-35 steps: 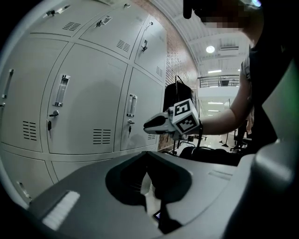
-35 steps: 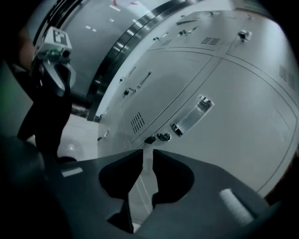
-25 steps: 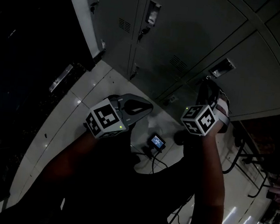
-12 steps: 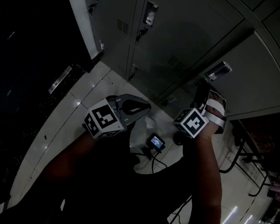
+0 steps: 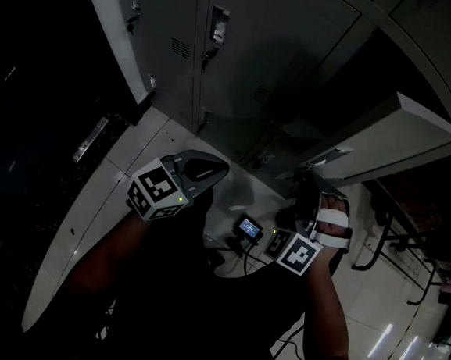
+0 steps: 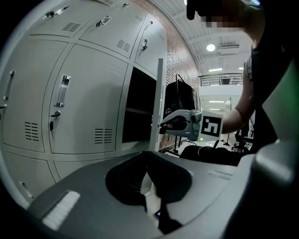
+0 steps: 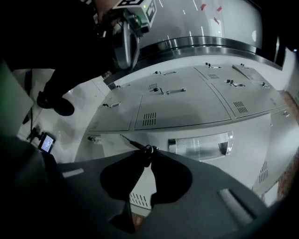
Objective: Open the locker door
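Note:
A grey locker door (image 5: 395, 127) stands swung out from the bank of lockers, and its dark inside (image 6: 138, 109) shows in the left gripper view. My right gripper (image 5: 307, 182) is at the door's free edge. In the right gripper view its tips (image 7: 148, 150) close on a small key with a ring (image 7: 140, 147) beside the door's shiny recessed handle (image 7: 201, 144). My left gripper (image 5: 220, 165) hangs apart to the left, shut and holding nothing (image 6: 150, 186).
Closed lockers (image 5: 228, 66) with handles and vents fill the wall to the left. A small device with a lit screen (image 5: 250, 229) and cables lie on the glossy tiled floor (image 5: 125, 166) at my feet. A dark metal frame (image 5: 377, 236) stands at the right.
The right gripper closed at the door's edge, then drew back toward me, and the door swung out with it. The left gripper barely moved.

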The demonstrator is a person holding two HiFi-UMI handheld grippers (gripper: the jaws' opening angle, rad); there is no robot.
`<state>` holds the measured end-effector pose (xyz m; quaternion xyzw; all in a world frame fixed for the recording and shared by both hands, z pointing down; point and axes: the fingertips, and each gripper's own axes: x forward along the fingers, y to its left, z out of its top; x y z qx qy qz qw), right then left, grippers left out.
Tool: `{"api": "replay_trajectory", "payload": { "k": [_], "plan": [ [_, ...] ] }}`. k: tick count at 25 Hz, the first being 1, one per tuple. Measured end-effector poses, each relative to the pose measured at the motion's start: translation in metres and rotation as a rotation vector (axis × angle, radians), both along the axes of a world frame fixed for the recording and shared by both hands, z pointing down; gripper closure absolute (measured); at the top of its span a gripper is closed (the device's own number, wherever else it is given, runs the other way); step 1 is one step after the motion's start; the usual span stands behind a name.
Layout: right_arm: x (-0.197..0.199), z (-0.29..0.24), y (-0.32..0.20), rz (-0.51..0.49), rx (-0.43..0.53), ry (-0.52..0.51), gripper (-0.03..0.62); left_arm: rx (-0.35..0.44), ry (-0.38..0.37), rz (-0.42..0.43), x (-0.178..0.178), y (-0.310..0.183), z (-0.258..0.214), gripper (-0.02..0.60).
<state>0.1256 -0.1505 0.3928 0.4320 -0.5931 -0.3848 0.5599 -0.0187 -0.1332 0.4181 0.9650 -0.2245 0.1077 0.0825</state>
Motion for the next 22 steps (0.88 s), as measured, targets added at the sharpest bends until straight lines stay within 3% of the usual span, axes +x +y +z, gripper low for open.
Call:
{"api": "replay_trajectory", "payload": {
  "k": [14,22],
  "plan": [
    [0.072,0.001,0.097,0.156,-0.026,-0.052,0.543,-0.001,-0.04,0.002,0.004,-0.001,0.005,0.569],
    [0.115,0.002,0.12,0.254,-0.018,-0.009,0.537,-0.002,-0.053,0.006,0.006,-0.001,0.007,0.569]
  ]
}}
